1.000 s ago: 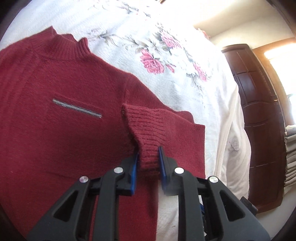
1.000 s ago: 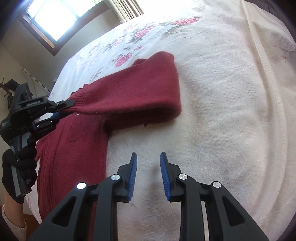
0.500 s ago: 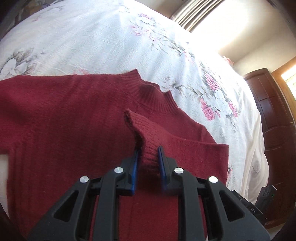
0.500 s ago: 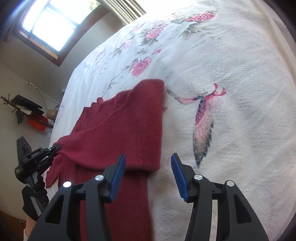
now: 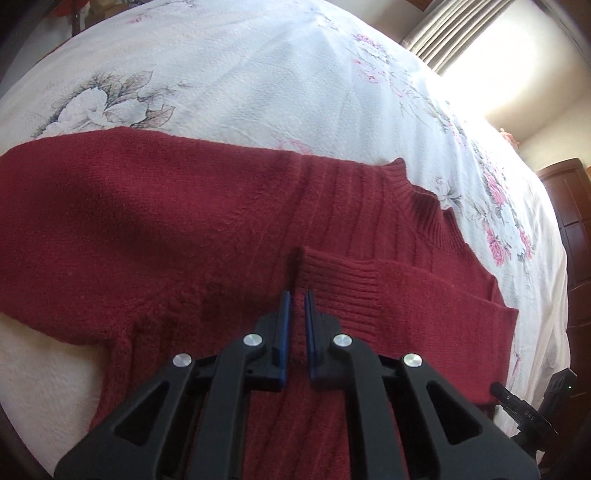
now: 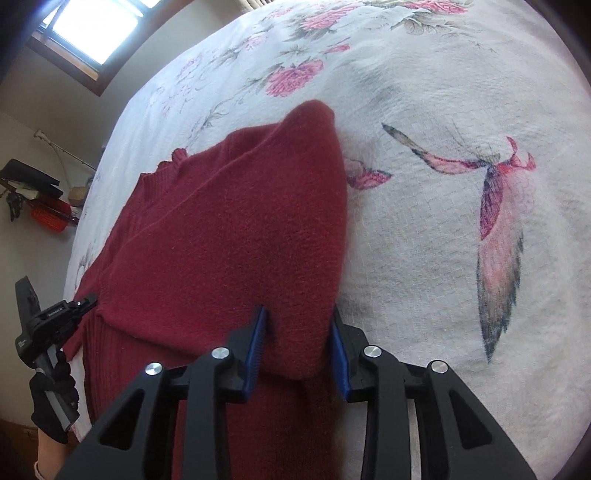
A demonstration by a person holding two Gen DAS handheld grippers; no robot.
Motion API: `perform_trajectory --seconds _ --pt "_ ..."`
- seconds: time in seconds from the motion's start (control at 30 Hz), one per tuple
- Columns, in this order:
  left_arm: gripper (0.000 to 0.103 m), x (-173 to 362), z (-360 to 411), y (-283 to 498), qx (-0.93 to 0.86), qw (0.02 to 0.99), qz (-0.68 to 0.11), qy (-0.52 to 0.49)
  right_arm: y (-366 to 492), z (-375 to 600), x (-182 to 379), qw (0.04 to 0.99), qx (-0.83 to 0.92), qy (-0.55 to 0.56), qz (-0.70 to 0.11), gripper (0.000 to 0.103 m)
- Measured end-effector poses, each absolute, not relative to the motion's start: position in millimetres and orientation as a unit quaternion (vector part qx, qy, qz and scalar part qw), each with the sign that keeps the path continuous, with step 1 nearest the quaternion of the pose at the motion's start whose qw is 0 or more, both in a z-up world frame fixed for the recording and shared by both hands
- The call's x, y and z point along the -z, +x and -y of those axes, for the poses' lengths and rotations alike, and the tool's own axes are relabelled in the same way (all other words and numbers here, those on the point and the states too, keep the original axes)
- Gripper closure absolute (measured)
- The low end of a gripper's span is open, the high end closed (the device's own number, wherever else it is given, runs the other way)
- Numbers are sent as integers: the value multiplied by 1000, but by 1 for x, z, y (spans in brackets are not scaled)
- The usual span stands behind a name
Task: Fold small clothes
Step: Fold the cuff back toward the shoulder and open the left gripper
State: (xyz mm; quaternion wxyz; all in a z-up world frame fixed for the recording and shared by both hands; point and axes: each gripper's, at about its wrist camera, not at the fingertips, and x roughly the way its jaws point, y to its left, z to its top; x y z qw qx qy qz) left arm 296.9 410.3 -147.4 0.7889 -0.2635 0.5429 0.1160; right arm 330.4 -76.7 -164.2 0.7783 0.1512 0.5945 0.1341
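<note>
A dark red knit sweater [image 5: 192, 229] lies flat on the bed, collar [image 5: 424, 206] toward the far right. My left gripper [image 5: 296, 301] is shut on the ribbed cuff [image 5: 340, 284] of one sleeve, which is folded across the chest. In the right wrist view the folded sleeve [image 6: 236, 236] lies over the sweater body. My right gripper [image 6: 297, 338] is open, its blue pads [image 6: 258, 332] standing either side of the near edge of that fold. The left gripper [image 6: 55, 317] shows at the far left, held by a black-gloved hand [image 6: 51, 402].
A white bedspread [image 6: 424, 92] printed with pink flowers and a butterfly covers the bed. A dark wooden wardrobe [image 5: 570, 229] stands beyond the bed's right edge. A window [image 6: 96, 26] and a wall shelf with clutter [image 6: 33, 192] lie off the far left.
My left gripper has carried the cuff across the sweater's chest, folding the sleeve inward. My right gripper has opened wider and moved forward until its fingers straddle the folded sleeve.
</note>
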Motion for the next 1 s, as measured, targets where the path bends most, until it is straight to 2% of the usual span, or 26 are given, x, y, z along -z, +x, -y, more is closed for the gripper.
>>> perform_trajectory --seconds 0.1,0.17,0.2,0.23,0.3,0.33,0.37,0.4,0.57,0.77,0.87,1.0 --pt "97 153 -419 287 -118 784 -544 -274 330 75 166 780 -132 138 -596 74" --pt "92 143 -421 282 -117 790 -536 -274 330 71 161 781 -131 119 -599 71" --pt "80 134 -419 281 -114 796 -530 -268 330 70 155 782 -129 112 -599 67" --pt "73 124 -415 280 -106 805 -522 -262 328 68 146 788 -126 107 -593 67" --pt "48 105 -404 280 -89 822 -505 -246 322 65 125 805 -137 107 -567 63" --pt "42 98 -396 282 -80 829 -500 -237 319 62 115 812 -144 106 -556 59" --pt "29 93 -389 284 -70 834 -496 -231 317 59 108 817 -148 104 -548 58" --pt "21 91 -382 286 -60 837 -494 -229 316 55 103 819 -153 104 -544 57" --pt "19 121 -353 297 -43 817 -534 -213 310 38 101 834 -129 73 -531 56" --pt "20 161 -348 302 -58 805 -563 -179 300 47 83 849 -155 116 -491 56" --pt "20 162 -347 301 -56 809 -560 -171 310 36 90 835 -176 101 -511 56" --pt "20 163 -347 303 -56 808 -562 -170 324 44 131 798 -135 108 -578 56"
